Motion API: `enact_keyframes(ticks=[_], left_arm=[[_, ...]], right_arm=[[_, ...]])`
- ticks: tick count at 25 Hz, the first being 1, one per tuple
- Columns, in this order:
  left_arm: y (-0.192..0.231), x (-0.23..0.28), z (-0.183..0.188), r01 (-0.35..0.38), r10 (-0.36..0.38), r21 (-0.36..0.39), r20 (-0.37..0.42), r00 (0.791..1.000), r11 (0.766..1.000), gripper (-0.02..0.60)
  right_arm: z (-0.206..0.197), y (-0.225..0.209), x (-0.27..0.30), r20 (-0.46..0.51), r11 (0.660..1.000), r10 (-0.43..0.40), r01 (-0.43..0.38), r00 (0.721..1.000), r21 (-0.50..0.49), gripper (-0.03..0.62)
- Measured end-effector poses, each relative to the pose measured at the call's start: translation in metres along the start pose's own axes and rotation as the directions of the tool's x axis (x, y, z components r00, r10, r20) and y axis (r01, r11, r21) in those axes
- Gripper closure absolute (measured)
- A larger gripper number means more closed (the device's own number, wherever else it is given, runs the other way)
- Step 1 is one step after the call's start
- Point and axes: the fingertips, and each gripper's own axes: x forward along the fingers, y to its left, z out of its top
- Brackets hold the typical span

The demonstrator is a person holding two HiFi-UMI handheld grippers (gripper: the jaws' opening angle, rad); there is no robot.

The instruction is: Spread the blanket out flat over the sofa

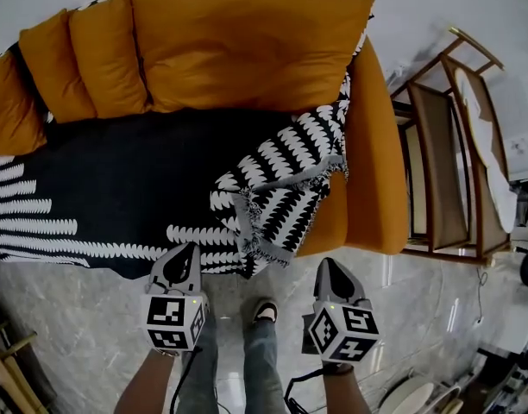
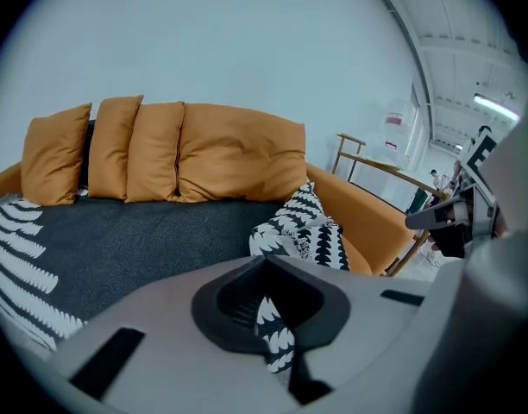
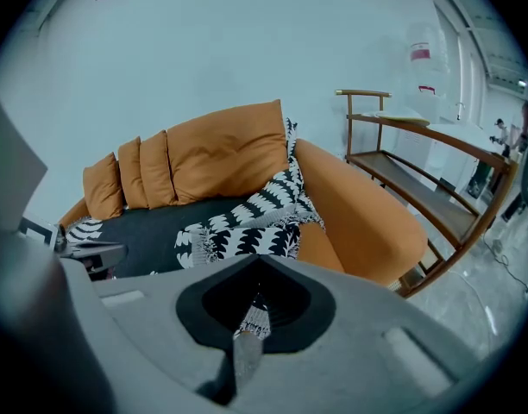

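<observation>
While the black woven blanket with white leaf-shaped rows [image 1: 117, 188] lies on the seat of the orange upholstered sofa [image 1: 376, 145], only its left and middle parts are flat. At the far left its white striped border [image 1: 22, 205] hangs over the front edge of the seat. Four plump orange back cushions [image 1: 247, 41] stand along the backrest, above the blanket.

Left gripper [image 1: 185, 255]: low at the front edge of the seat, nose at the blanket's hem. In the left gripper view the jaws are closed tight on a narrow fold of the patterned blanket [image 2: 273, 335], which hangs out below them.

Between the two grippers, a foot in a dark sandal [image 1: 264, 310] and legs in blue jeans [image 1: 260, 360] stand on the grey marble floor [image 1: 419, 317].

The right part of the blanket is a crumpled, doubled-over heap [image 1: 281, 188] with a grey fringe, against the sofa's right armrest. One corner runs up between the armrest and the rightmost cushion.

Right gripper [image 1: 329, 270]: over the floor, just in front of the armrest. In the right gripper view its jaws pinch a thin strip of grey fringed edge [image 3: 254, 324]. The head view does not show how that strip joins the heap.

Far right: a brown wooden slatted frame [image 1: 445, 145], beside the sofa.
</observation>
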Motion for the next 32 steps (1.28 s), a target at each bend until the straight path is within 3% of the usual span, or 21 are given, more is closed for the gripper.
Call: enact_keyframes(ticks=[7, 8, 9, 10, 14, 20, 32], left_arm=[[0.005, 0.011, 0.001, -0.014, 0.014, -0.008, -0.008, 1.0, 1.0, 0.58], [0.004, 0.013, 0.001, -0.004, 0.004, -0.009, -0.01, 1.0, 1.0, 0.567], [0.003, 0.014, 0.001, 0.006, -0.007, -0.012, -0.013, 1.0, 1.0, 0.482], [0.002, 0.016, 0.001, 0.014, -0.015, -0.017, -0.016, 1.0, 1.0, 0.456], [0.0, 0.022, 0.004, 0.03, -0.03, -0.017, -0.014, 0.999, 0.999, 0.449], [0.0, 0.042, 0.005, 0.08, -0.082, -0.048, -0.032, 0.996, 0.996, 0.381], [-0.005, 0.09, 0.013, 0.124, -0.129, -0.081, -0.052, 0.99, 0.989, 0.374]], right_arm=[[0.002, 0.005, 0.006, -0.017, 1.0, 0.004, -0.004, 1.0, -0.004, 0.589], [0.003, 0.005, 0.006, -0.02, 1.0, 0.005, -0.005, 1.0, -0.003, 0.589], [0.003, 0.005, 0.006, -0.023, 1.0, 0.005, -0.005, 1.0, -0.001, 0.589], [0.003, 0.004, 0.006, -0.026, 1.0, 0.004, -0.004, 1.0, 0.0, 0.589], [0.004, 0.0, 0.007, -0.034, 1.0, -0.006, 0.006, 0.999, -0.005, 0.589], [0.004, -0.01, 0.009, -0.043, 1.0, -0.019, 0.019, 0.999, 0.004, 0.589], [0.002, -0.028, 0.018, -0.083, 0.999, -0.038, 0.037, 0.996, -0.006, 0.589]])
